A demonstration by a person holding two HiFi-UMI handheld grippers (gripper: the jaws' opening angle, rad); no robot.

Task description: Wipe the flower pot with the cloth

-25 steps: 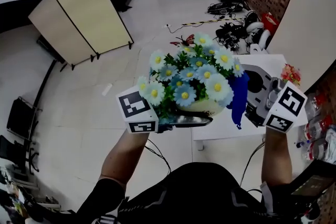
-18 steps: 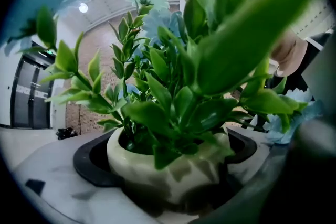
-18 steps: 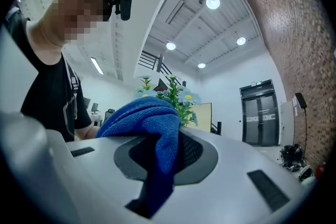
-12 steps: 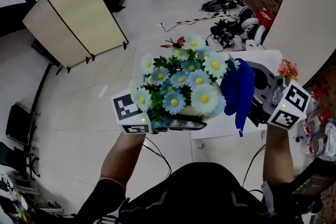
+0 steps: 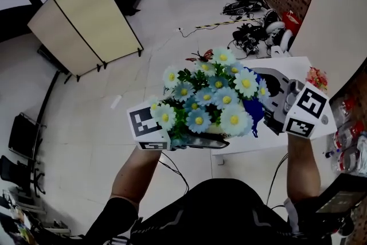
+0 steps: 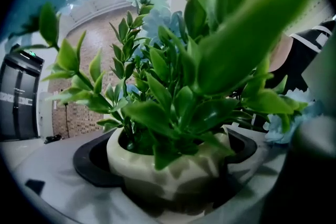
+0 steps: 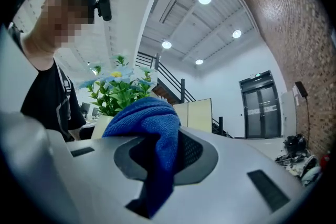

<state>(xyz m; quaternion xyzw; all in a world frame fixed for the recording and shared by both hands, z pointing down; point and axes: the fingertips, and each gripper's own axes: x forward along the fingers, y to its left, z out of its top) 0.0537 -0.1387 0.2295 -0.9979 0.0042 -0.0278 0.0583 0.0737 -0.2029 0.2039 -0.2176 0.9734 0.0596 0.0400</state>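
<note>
A cream flower pot (image 6: 173, 170) full of green leaves and blue and white daisies (image 5: 213, 96) is held up in front of me. My left gripper (image 5: 195, 139) is shut on the flower pot, its black jaws pressed to both sides of the pot's body (image 6: 168, 168). My right gripper (image 5: 268, 113) is shut on a blue cloth (image 7: 151, 128), which bunches over the jaws and hangs down. In the head view the cloth (image 5: 254, 110) sits against the pot's right side, mostly hidden by flowers. The right gripper view shows the pot (image 7: 101, 126) just behind the cloth.
A white table (image 5: 255, 144) lies below the grippers, with a small red flower item (image 5: 316, 78) at its far right. A beige folding screen (image 5: 86, 14) stands on the floor at the left. Cables and gear (image 5: 252, 37) lie by the brick wall.
The blue cloth stood raised beside the flowers half a second ago; it now sits lower, tucked behind them. Both grippers and the pot shifted slightly right.
</note>
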